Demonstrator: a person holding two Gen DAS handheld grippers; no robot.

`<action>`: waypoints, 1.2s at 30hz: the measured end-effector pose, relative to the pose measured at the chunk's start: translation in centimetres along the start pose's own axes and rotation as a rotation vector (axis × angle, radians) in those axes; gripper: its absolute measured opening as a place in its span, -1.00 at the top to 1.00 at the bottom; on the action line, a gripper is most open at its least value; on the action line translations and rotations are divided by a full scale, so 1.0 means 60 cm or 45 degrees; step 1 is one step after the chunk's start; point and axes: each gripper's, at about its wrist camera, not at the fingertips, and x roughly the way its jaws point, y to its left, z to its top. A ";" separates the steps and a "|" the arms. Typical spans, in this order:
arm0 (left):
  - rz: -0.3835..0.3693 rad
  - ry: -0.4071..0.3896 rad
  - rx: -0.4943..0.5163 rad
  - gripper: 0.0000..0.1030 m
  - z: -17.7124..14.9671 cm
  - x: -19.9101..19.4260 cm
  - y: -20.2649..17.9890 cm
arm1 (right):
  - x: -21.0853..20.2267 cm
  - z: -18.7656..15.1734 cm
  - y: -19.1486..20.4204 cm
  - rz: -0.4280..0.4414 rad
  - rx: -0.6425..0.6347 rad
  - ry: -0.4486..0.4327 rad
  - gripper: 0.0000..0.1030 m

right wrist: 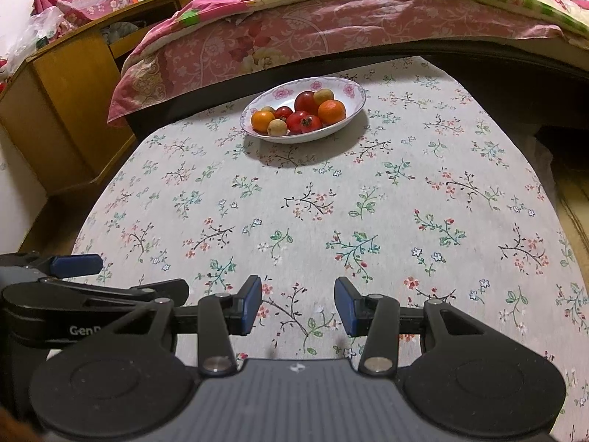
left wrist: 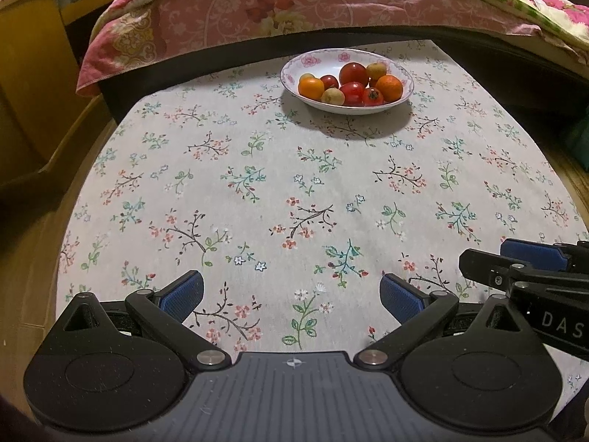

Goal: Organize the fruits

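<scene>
A white floral bowl (left wrist: pixel 401 75) stands at the far side of the table and holds several fruits: red tomatoes (left wrist: pixel 354 73), oranges (left wrist: pixel 389 87) and small yellowish fruits (left wrist: pixel 333 96). The bowl also shows in the right wrist view (right wrist: pixel 353 90). My left gripper (left wrist: pixel 292 298) is open and empty, low over the near part of the table. My right gripper (right wrist: pixel 298 305) is open and empty, also near the front. The right gripper shows at the right edge of the left wrist view (left wrist: pixel 515 261); the left gripper shows at the left edge of the right wrist view (right wrist: pixel 73 276).
The table carries a grey floral tablecloth (left wrist: pixel 294 184). A bed with a pink floral quilt (left wrist: pixel 257 11) lies just behind the table. A yellow wooden cabinet (right wrist: pixel 62 110) stands to the left.
</scene>
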 end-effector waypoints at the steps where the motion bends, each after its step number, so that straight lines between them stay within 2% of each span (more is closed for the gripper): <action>1: 0.000 0.000 -0.001 -0.99 -0.001 -0.001 0.000 | 0.000 -0.001 0.001 0.000 -0.001 -0.001 0.28; 36: 0.013 0.031 -0.017 -0.99 -0.011 0.000 0.005 | -0.004 -0.012 0.010 0.004 -0.017 0.025 0.28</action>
